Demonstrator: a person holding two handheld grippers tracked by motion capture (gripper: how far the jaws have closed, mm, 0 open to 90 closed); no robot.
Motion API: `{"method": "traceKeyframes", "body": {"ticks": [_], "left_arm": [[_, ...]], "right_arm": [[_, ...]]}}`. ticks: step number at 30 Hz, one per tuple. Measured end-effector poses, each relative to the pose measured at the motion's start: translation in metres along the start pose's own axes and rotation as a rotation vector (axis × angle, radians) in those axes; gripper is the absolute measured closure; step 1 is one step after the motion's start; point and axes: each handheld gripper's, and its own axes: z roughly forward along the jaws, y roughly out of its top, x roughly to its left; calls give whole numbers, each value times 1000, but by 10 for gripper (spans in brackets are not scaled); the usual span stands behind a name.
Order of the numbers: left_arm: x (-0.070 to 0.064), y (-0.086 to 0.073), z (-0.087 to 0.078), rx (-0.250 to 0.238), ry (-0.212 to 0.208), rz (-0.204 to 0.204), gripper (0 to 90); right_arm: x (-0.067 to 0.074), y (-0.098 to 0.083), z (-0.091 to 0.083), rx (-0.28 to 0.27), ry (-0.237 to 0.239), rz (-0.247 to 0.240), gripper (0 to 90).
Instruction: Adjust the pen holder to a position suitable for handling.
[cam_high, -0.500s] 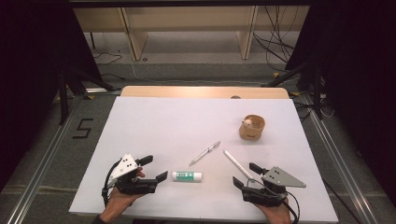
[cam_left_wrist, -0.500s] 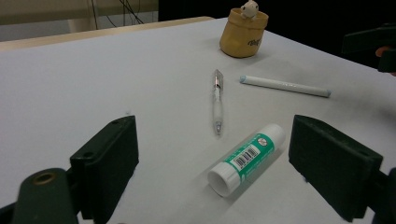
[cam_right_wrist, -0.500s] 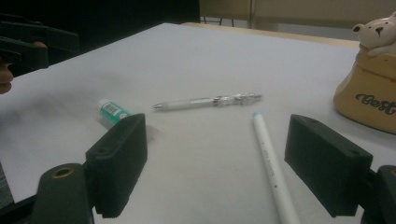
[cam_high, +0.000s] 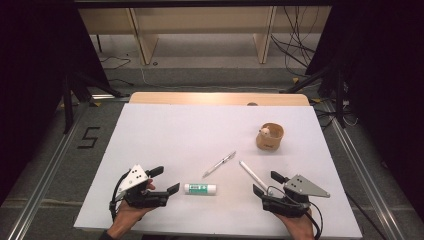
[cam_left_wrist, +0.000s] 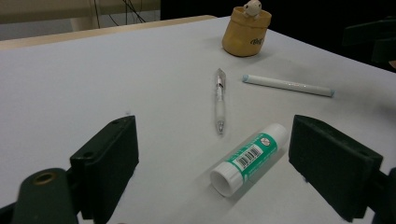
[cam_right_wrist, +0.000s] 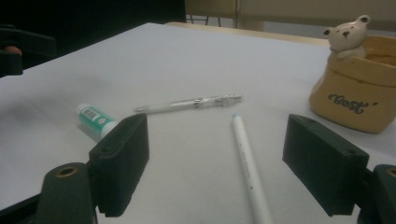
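Note:
A green-and-white glue stick (cam_high: 200, 188) lies on the white table top (cam_high: 190, 130) near the front edge. Just left of it my left gripper (cam_high: 168, 180) rests open, its jaws pointing at the stick (cam_left_wrist: 250, 156) with nothing between them (cam_left_wrist: 215, 149). A clear pen (cam_high: 219, 164) lies diagonally behind the glue stick. A white marker (cam_high: 252, 175) lies in front of my right gripper (cam_high: 265, 182), which is open and empty; the marker (cam_right_wrist: 247, 168) runs between its jaws (cam_right_wrist: 219, 154) without touching them. A yellow bear pot (cam_high: 270, 136) stands upright at the back right.
A wooden strip (cam_high: 215, 98) borders the table's far edge, with shelving legs and cables on the floor beyond. Metal rails (cam_high: 50, 170) run along both sides. Bare white surface spreads across the left and far half of the table.

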Motion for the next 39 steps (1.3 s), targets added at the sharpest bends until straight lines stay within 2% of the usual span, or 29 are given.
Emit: {"method": "traceKeyframes", "body": {"ticks": [7, 8, 9, 13, 21, 26, 28, 29, 33, 36, 39], "left_arm": [[0, 0, 0, -2, 4, -1, 156], [0, 1, 0, -2, 3, 2, 156], [0, 1, 0, -2, 2, 2, 156], [0, 0, 0, -2, 4, 2, 156], [1, 0, 0, -5, 7, -2, 156], [0, 0, 1, -5, 7, -2, 156], [0, 0, 0, -3, 8, 2, 156], [0, 0, 0, -5, 8, -1, 156], [1, 0, 0, -5, 8, -3, 156], [1, 1, 0, -5, 7, -1, 156], [1, 1, 0, -5, 8, -1, 156]], "right_arm": [[-12, 10, 0, 1, -59, 14, 281], [-19, 13, 1, 10, -89, 16, 321], [-23, 14, 1, 12, -97, 20, 323], [-39, 19, 3, 8, -122, 57, 335], [-59, 27, 12, 12, -170, 68, 379], [-72, 32, 20, 26, -209, 89, 514], [-76, 33, 23, 31, -218, 98, 536], [-83, 34, 28, 38, -234, 115, 590], [-97, 35, 36, 43, -272, 161, 690], [-104, 35, 41, 53, -292, 169, 729], [-113, 34, 48, 57, -314, 189, 810]]}}
